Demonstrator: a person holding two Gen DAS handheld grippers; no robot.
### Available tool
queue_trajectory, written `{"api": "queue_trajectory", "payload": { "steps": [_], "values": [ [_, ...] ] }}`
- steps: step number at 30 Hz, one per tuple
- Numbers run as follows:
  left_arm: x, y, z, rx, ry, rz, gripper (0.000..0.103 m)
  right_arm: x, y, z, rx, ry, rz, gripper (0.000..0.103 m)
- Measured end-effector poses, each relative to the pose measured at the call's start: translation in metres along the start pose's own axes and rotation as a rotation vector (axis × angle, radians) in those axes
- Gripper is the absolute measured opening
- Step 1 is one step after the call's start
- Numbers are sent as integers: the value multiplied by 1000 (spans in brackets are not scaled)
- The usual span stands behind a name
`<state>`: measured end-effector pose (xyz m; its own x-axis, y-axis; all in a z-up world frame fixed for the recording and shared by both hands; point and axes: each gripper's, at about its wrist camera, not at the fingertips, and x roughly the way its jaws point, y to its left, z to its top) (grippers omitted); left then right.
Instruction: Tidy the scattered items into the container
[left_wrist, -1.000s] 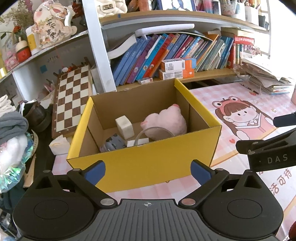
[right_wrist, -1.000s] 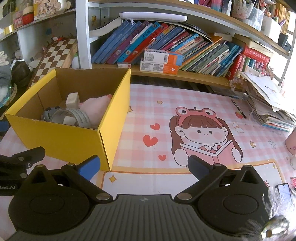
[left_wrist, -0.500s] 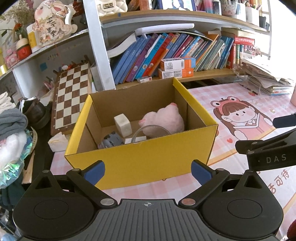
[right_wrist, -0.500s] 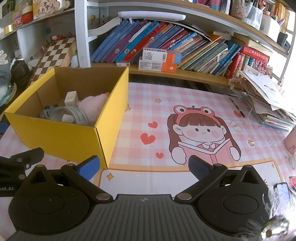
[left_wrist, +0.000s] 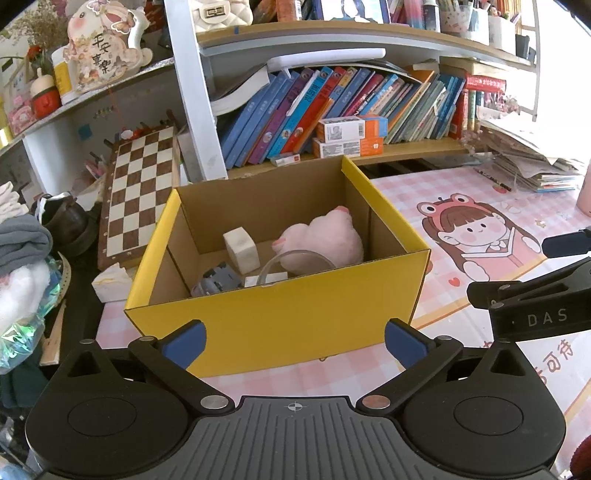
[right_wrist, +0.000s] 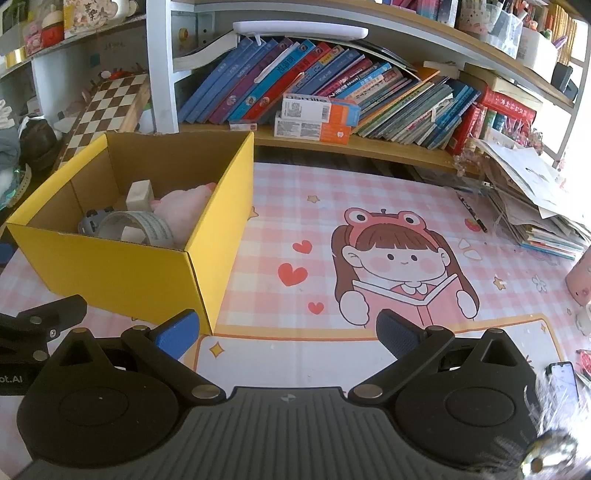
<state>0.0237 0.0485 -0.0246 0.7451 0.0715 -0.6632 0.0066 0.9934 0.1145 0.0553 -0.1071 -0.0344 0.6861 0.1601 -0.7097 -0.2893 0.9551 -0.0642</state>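
Box: yellow cardboard box (left_wrist: 273, 317) was seen directly ahead of left tool (left_wrist: 294, 339), nearer than right tool (right_wrist: 287, 332).
Tools: both were held wide open, empty.

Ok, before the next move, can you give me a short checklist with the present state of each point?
1. Left tool open and carrying nothing: ok.
2. Right tool open and carrying nothing: ok.
3. Yellow box upright on the pink mat, top open: ok.
4. Pink plush, white block, tape roll and small grey toy inside the box: ok.
5. No loose item left on the mat: cannot tell; a phone lies at the mat's right edge, and the edges are partly hidden.
6. Both tools clear of the box walls: ok.
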Motion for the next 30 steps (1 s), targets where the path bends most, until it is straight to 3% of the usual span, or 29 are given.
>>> {"api": "queue_trajectory", "payload": {
  "steps": [30],
  "values": [
    [2, 3, 0, 9, -4, -13, 103, 2, -1, 0, -11, 3, 4, 103]
  ]
}}
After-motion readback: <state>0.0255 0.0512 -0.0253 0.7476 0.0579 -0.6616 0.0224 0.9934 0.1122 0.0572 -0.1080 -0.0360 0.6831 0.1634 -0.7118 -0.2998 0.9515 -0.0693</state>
